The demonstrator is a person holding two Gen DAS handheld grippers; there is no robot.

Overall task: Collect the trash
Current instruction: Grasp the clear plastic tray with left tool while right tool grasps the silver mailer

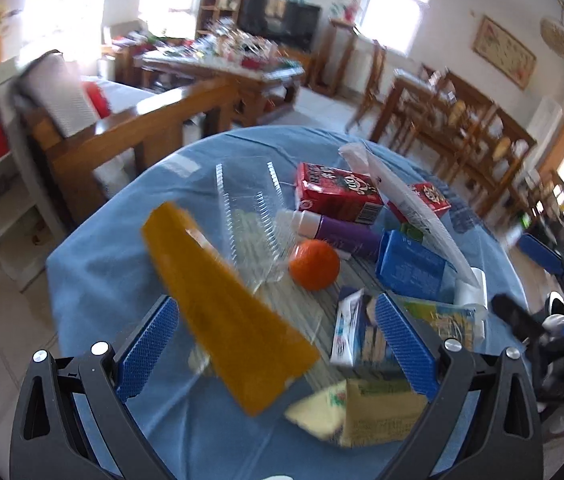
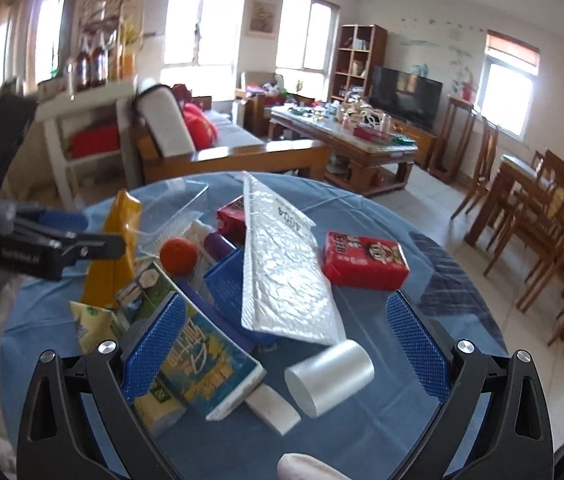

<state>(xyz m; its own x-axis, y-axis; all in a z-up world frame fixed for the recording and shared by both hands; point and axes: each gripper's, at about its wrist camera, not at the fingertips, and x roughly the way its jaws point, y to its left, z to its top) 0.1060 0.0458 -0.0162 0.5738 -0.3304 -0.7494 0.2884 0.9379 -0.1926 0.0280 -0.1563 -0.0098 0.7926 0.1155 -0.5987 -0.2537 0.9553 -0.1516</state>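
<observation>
We held both grippers over a round desk (image 2: 422, 432) draped in blue cloth, the trash heaped at its middle. The left gripper (image 1: 278, 332) had its fingers spread wide and gripping nothing, though a yellow pouch (image 1: 222, 300) stood tilted between them, seemingly next in line. From the right camera that pouch showed at nine o'clock of the pile. The right gripper (image 2: 282, 344) was likewise wide open and empty, poised over a white roll (image 2: 330, 376) lying on its side beside a green and yellow carton (image 2: 206, 364). A silver padded envelope (image 2: 282, 264) leaned across a blue box (image 2: 222, 284), so we judged it best lifted first. A red carton (image 2: 362, 260) lay apart at two o'clock; an orange (image 2: 178, 256) sat by a clear plastic tray (image 2: 178, 208). Behind stood a wooden sofa (image 2: 210, 144), a cluttered coffee table (image 2: 346, 136), a television (image 2: 406, 96) and dining chairs (image 2: 554, 216) on a tiled floor.
</observation>
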